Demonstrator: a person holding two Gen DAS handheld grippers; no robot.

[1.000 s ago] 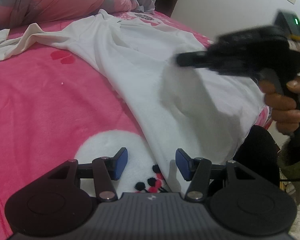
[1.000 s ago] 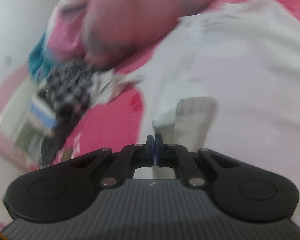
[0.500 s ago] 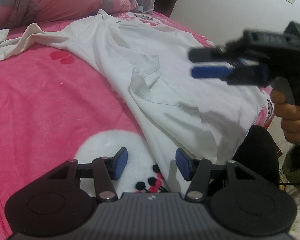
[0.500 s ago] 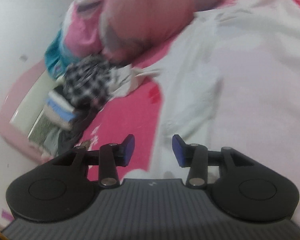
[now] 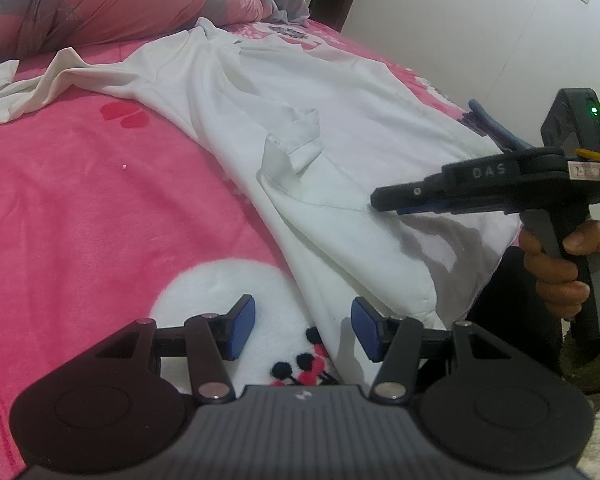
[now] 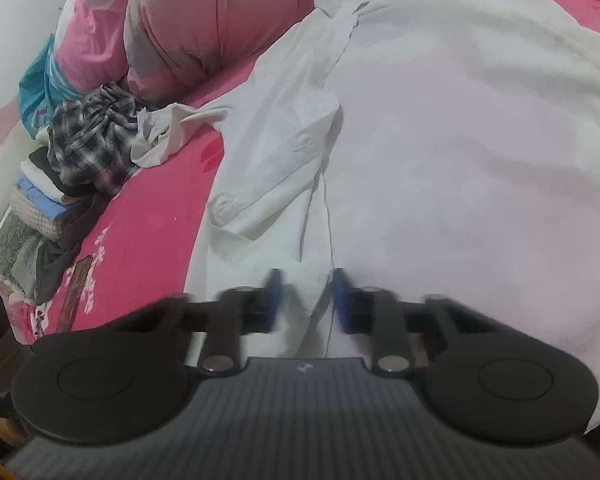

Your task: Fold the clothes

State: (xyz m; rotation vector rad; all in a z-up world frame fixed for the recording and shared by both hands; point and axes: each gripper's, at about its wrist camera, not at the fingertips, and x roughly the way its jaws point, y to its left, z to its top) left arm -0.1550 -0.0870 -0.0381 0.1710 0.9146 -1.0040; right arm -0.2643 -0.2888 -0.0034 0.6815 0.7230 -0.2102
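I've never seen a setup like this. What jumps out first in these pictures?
A big white shirt lies spread over a bright pink blanket, its cuffed sleeve folded onto the middle. The right hand-held gripper reaches in low over the shirt's near edge, gripped by a person's hand; the left hand-held gripper waits open at the hem. A pink quilt is bunched behind.

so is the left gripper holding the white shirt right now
No, the left gripper is open, its pads apart over the white shirt edge.
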